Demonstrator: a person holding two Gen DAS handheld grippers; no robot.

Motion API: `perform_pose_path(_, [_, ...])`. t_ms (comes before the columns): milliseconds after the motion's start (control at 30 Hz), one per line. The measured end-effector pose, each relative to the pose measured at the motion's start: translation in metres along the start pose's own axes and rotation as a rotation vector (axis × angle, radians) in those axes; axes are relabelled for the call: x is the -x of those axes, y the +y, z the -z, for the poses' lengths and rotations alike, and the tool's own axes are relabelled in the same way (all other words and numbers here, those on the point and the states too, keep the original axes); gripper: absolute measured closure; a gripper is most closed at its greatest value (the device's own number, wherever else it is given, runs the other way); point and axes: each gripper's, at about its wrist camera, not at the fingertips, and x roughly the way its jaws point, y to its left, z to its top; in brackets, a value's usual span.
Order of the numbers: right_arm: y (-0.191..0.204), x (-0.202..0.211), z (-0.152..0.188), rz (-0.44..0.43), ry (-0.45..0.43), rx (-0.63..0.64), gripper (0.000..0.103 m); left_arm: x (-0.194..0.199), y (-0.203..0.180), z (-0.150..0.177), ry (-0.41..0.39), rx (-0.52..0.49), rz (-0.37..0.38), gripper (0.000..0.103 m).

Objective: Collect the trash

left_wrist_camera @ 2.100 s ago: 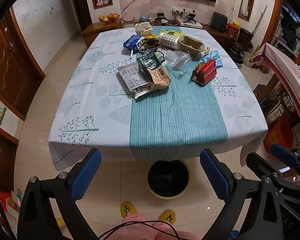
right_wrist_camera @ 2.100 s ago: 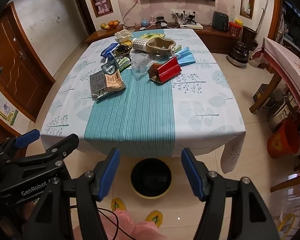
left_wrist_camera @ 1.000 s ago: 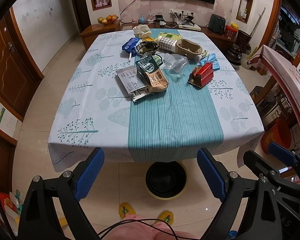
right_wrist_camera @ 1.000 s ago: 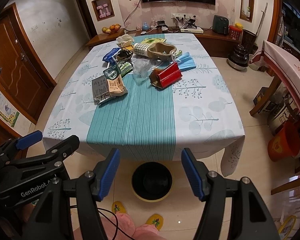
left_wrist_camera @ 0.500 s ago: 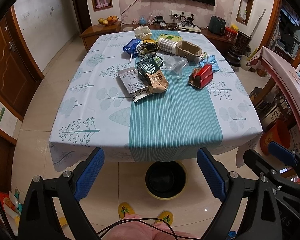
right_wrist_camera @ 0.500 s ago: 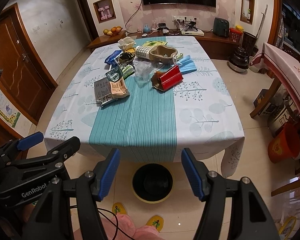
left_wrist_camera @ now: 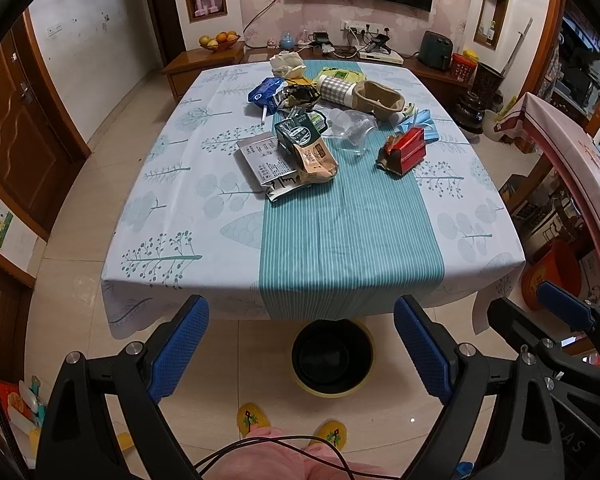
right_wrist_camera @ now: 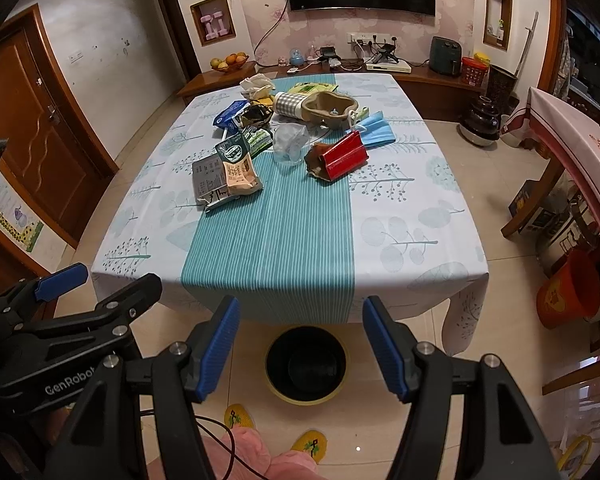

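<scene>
You are holding the left gripper (left_wrist_camera: 300, 350) and right gripper (right_wrist_camera: 301, 346) wide apart, gripping nothing, low in frame above the black bin (right_wrist_camera: 305, 363).

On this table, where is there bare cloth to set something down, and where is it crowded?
The near half of the table is bare, from the front edge up to the tan snack bag and red carton. The left and right cloth margins beside the pile are also free. The far middle is crowded: clear plastic cup, blue mask, pulp tray.
</scene>
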Motion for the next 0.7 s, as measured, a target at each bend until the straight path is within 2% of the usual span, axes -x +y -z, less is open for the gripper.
perform_pose_path(467, [0.008,0.006,-0.008,-0.037,-0.029,0.012,0.038,0.009,0.005,-0.004,-0.017,0.005,-0.027,0.011])
perform_pose_path(700, [0.017,0.0,-0.032,-0.074,-0.052,0.03,0.039,0.013,0.024,-0.032,-0.043,0.05,-0.062,0.01])
